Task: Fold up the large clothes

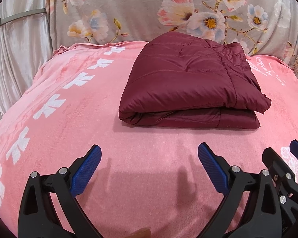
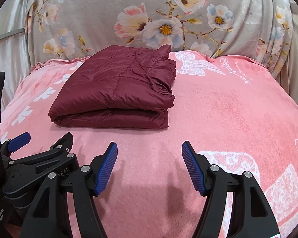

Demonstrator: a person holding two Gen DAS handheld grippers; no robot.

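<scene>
The left claw [image 1: 149,154] is spread wide and holds nothing; its blue pads [image 1: 85,171] hang above the pink blanket [image 1: 69,103] without touching anything. The right claw [image 2: 149,151] is spread too, a little less wide, also with nothing between its pads.

One dark red jacket [image 1: 188,81] lies folded in a thick packet on the blanket, at 12 o'clock from the left claw and at 11 o'clock from the right one (well apart from both).

Only the right wrist view shows the white butterfly print [image 2: 194,64] beside the jacket. Each view catches the other claw at its edge. Behind hangs one flowered cloth [image 2: 168,19].
</scene>
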